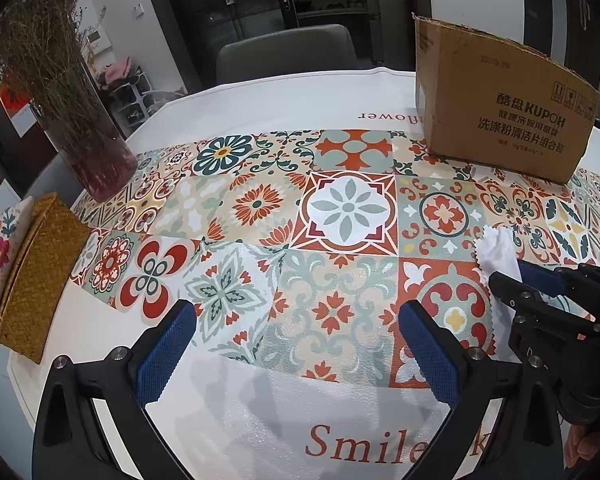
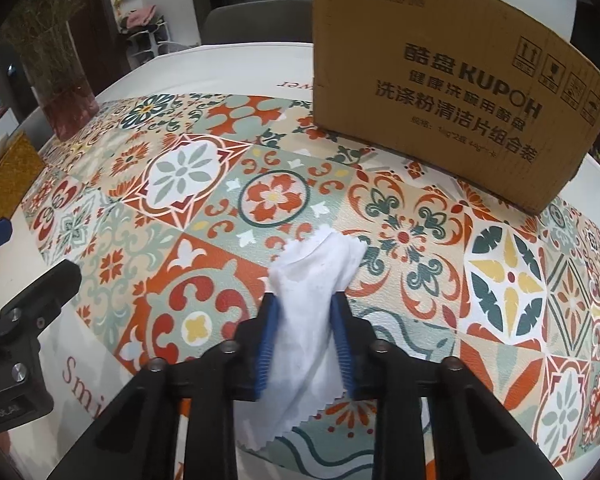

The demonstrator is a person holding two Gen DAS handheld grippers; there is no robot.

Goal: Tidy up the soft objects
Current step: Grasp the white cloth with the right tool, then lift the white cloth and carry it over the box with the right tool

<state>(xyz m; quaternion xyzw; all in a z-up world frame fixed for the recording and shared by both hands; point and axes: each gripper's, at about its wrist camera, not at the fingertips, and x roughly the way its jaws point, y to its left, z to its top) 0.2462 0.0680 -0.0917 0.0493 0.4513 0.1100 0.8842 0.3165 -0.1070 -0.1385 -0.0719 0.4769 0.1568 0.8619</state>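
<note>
A small white cloth point(image 2: 316, 264) with zigzag-cut edges lies on the patterned tablecloth point(image 2: 400, 240). My right gripper point(image 2: 305, 312) is shut on it: the blue pads pinch its middle, so it bunches between them and fans out at both ends. In the left wrist view the same cloth point(image 1: 496, 248) sticks out ahead of the right gripper point(image 1: 520, 278) at the right edge. My left gripper point(image 1: 298, 344) hovers open over the near side of the table with nothing between its pads. One black finger point(image 2: 40, 288) of it shows at the right wrist view's left edge.
An open cardboard box point(image 1: 500, 100) stands at the back right, just beyond the cloth. A glass vase of dried flowers point(image 1: 92, 140) stands at the left. A woven tissue box point(image 1: 36, 272) sits at the table's left edge. A grey chair point(image 1: 288, 52) faces the far side.
</note>
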